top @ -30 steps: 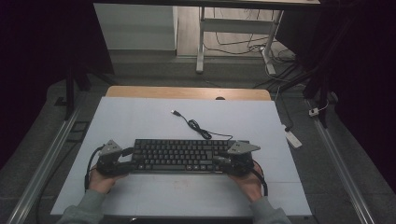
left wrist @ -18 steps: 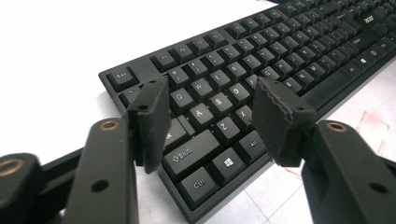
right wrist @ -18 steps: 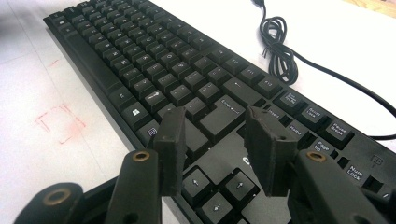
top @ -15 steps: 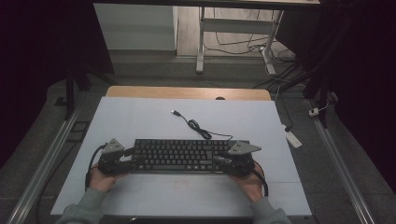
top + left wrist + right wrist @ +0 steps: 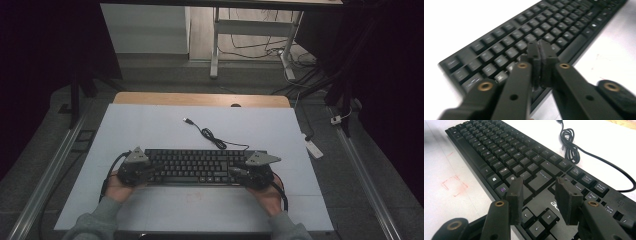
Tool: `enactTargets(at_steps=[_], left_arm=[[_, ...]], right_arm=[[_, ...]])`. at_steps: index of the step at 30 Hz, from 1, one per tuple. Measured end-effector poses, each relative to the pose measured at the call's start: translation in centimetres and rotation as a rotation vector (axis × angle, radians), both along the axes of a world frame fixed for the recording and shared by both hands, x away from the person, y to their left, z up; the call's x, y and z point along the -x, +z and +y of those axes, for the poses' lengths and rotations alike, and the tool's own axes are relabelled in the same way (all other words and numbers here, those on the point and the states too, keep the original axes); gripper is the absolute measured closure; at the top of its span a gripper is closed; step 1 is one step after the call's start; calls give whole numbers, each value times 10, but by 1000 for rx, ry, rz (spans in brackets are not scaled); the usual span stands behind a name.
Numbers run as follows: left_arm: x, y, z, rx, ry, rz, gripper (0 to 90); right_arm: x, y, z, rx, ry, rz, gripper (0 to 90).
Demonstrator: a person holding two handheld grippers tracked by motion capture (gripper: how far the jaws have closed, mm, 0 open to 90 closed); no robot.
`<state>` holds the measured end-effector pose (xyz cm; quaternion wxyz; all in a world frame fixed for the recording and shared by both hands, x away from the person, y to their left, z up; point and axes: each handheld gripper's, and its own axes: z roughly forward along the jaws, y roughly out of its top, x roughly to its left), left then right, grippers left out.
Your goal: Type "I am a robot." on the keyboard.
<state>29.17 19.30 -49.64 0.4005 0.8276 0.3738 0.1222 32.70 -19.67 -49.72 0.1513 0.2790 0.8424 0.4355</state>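
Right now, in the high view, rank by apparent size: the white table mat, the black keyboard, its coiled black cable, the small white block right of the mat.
1. White table mat
2. Black keyboard
3. Coiled black cable
4. White block, smallest

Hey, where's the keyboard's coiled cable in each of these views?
High view: the cable lies above centre, behind the keyboard.
Left gripper view: not in it.
Right gripper view: upper right, beyond the keys.
Shared landmark: the keyboard, also in the left gripper view.
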Motion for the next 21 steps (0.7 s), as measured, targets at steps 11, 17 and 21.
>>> enactTargets(at_steps=[11, 17, 21], left_arm=[[-7, -6, -36, -57, -138, 47, 890], [-9, -14, -49, -83, -161, 68, 890], [-10, -16, -51, -90, -161, 71, 890]], right_arm=[[2, -1, -8, -11, -15, 1, 586], [2, -1, -8, -14, -17, 2, 582], [2, -2, -8, -6, -14, 2, 578]])
